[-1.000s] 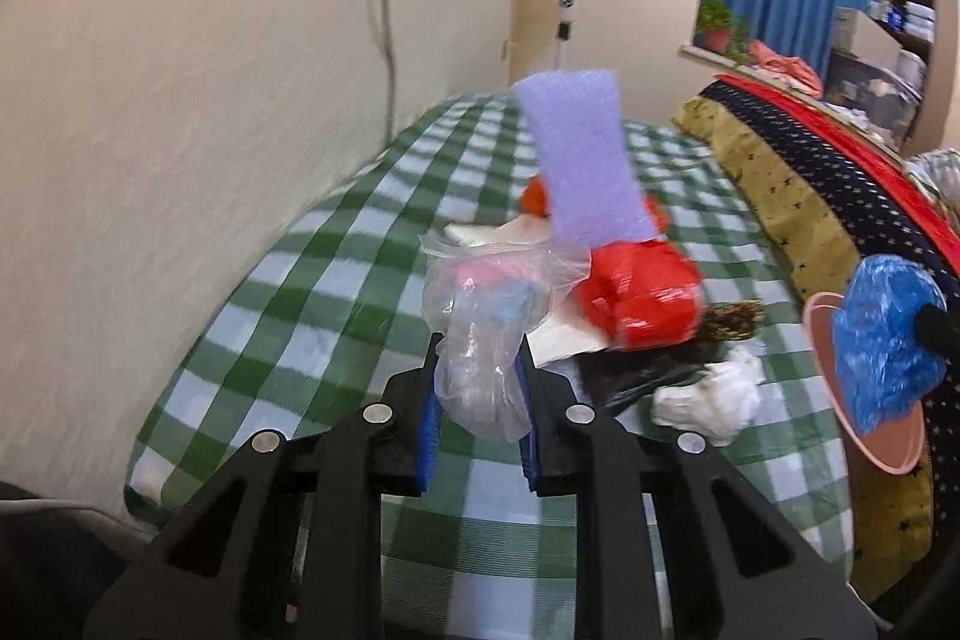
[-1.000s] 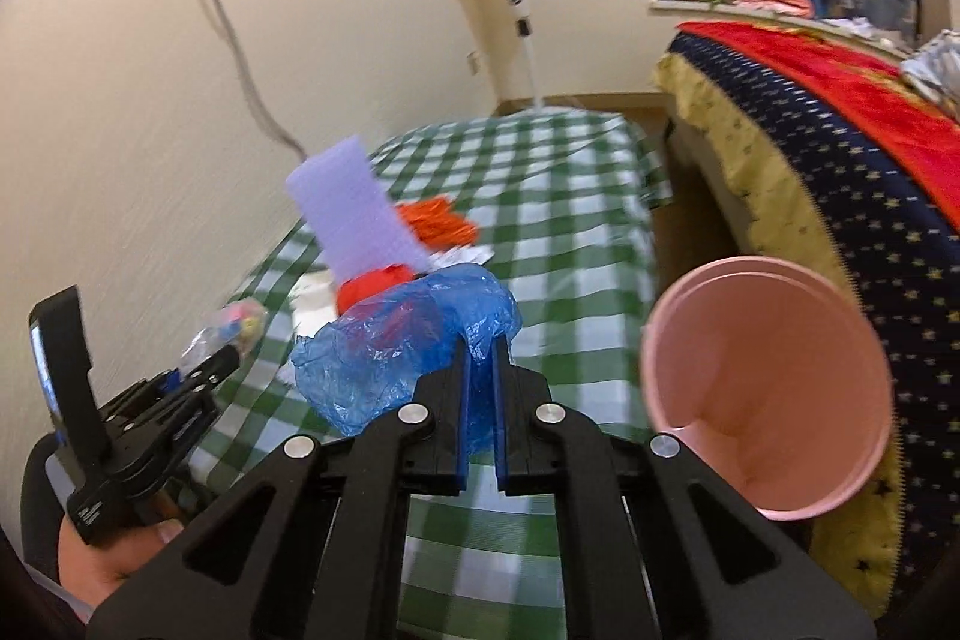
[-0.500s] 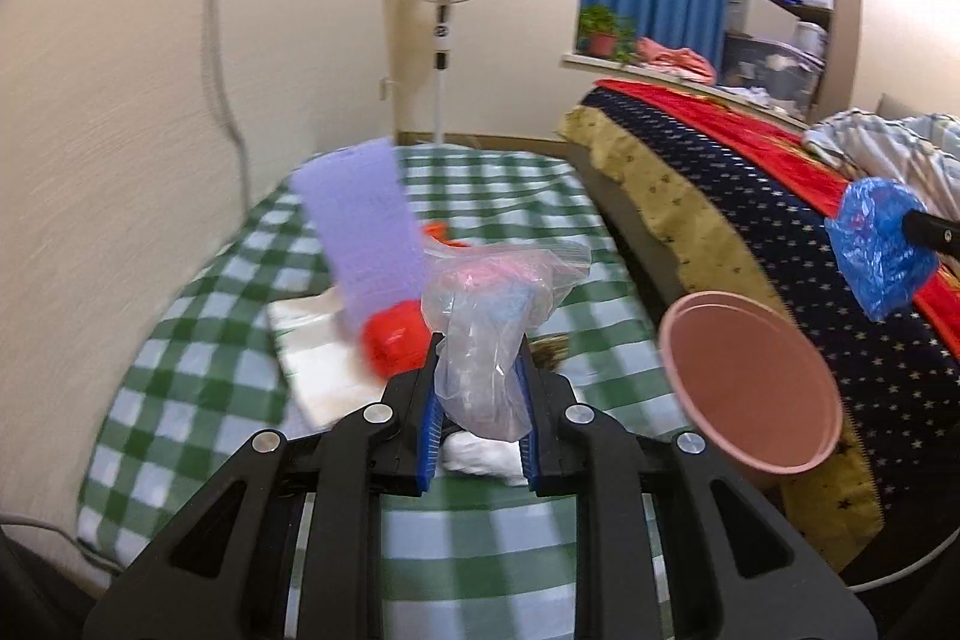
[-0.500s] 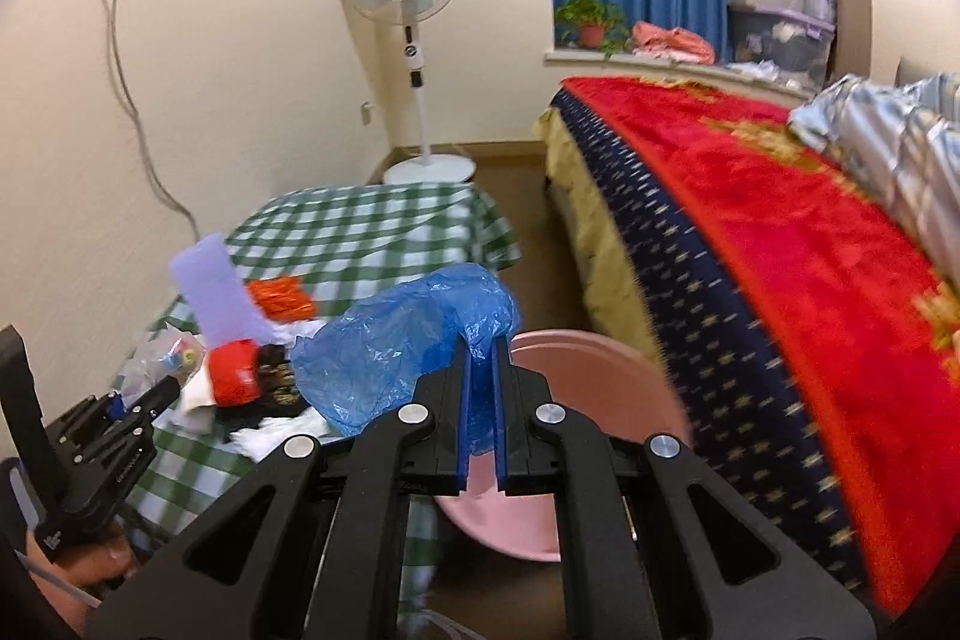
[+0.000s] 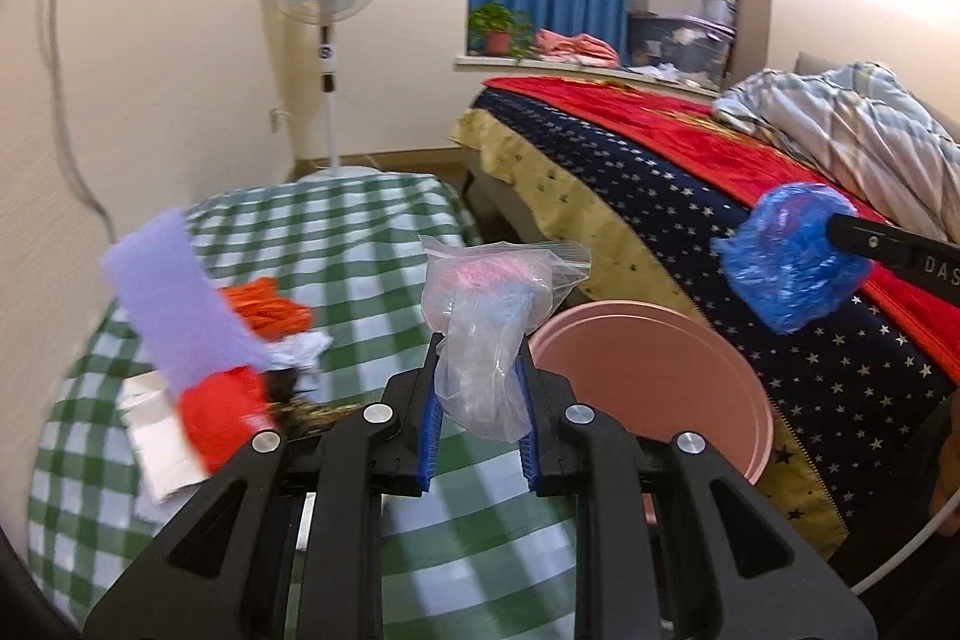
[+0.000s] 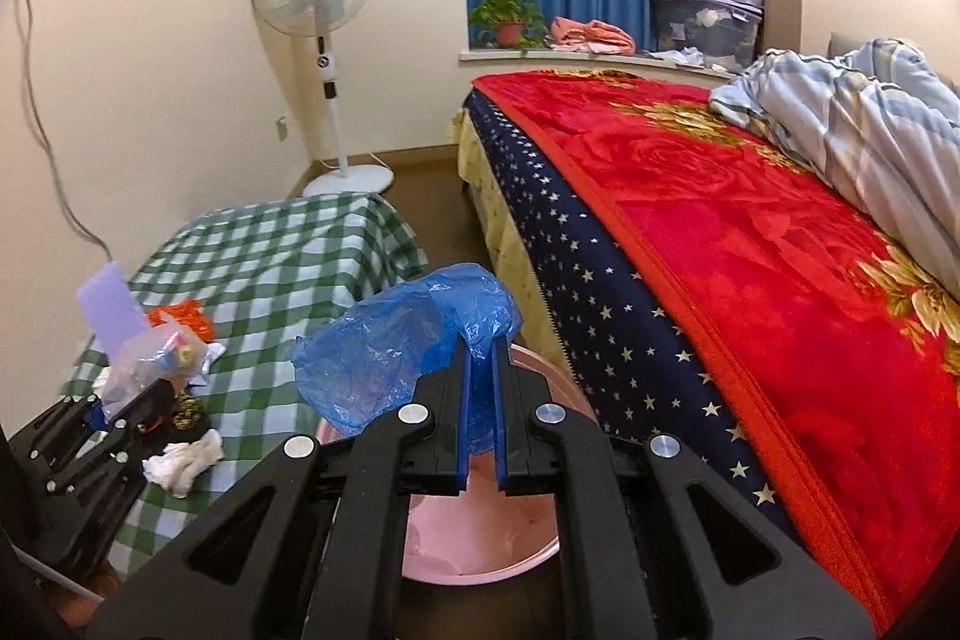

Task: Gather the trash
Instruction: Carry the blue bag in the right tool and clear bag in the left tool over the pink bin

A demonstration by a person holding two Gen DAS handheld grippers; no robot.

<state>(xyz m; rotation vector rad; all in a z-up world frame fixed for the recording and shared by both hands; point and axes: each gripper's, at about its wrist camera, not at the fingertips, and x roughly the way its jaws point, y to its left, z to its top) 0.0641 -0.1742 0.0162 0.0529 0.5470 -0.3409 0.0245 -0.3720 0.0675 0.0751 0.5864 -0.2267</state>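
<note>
My left gripper (image 5: 478,358) is shut on a clear plastic bag (image 5: 486,316) with pink and blue bits inside, held above the table edge beside the pink bin (image 5: 648,388). My right gripper (image 6: 480,358) is shut on a crumpled blue plastic bag (image 6: 402,346), held over the pink bin (image 6: 480,544). The blue bag also shows in the left wrist view (image 5: 786,256), and the left gripper with the clear bag in the right wrist view (image 6: 150,358). Trash lies on the green checked table (image 5: 360,232): a lilac sheet (image 5: 174,298), red wrapper (image 5: 222,412), orange scrap (image 5: 264,307), white tissue (image 6: 183,463).
A bed with a red blanket (image 6: 750,232) and starred navy cover stands right of the bin. A standing fan (image 6: 318,4) is at the far wall. A cable (image 6: 42,100) hangs on the left wall. The pink bin sits on the floor between table and bed.
Both grippers swung right from the table toward the pink bin, each still holding its bag. The right gripper now hangs over the bin's mouth.
</note>
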